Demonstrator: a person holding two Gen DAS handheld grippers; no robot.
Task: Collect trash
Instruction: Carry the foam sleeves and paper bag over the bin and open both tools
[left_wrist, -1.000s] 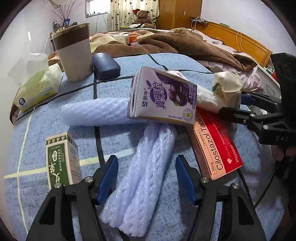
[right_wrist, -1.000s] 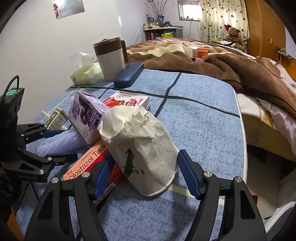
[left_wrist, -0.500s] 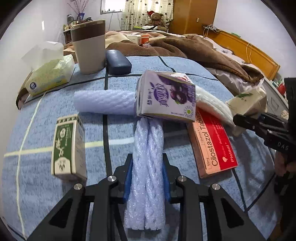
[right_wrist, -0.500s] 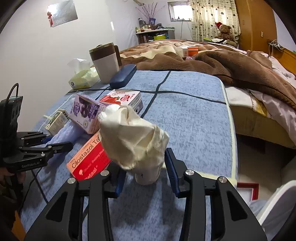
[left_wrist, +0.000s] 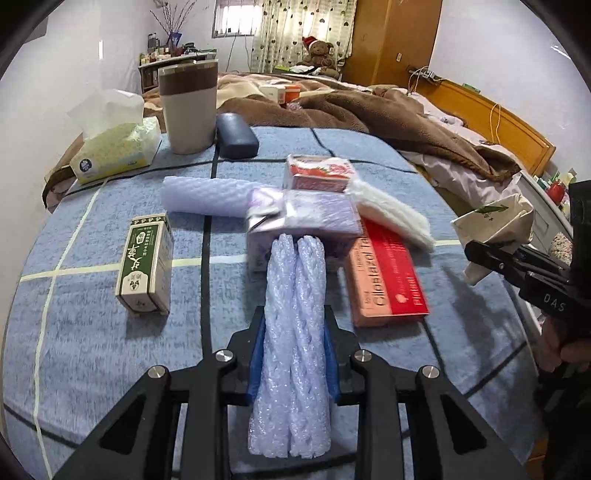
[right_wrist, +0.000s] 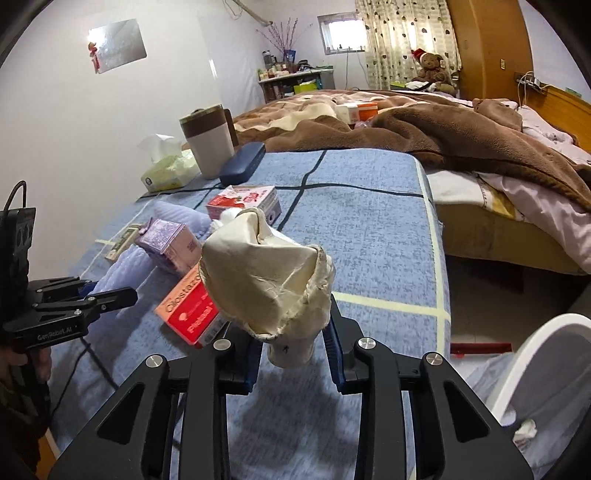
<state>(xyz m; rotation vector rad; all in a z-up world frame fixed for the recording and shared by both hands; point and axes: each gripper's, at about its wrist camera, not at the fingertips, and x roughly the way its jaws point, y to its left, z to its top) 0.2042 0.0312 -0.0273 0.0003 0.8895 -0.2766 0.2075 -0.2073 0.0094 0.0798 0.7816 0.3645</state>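
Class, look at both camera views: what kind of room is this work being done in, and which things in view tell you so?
Most likely a home bedroom. A bed with a rumpled brown blanket fills the background, a teddy bear sits by the curtained window, and a wooden wardrobe stands against the far wall.

Blue plaid cover (left_wrist: 110, 332), lavender foam roll (left_wrist: 295, 314), cream cup (right_wrist: 269, 284).

Trash, held and loose on the blue cover

Foam sleeve (left_wrist: 293, 325) and crumpled paper cup (right_wrist: 269, 288) clamped, lifted; purple carton (left_wrist: 303, 225), red Cilostazol box (left_wrist: 388, 280), green carton (left_wrist: 146, 264) lying loose.
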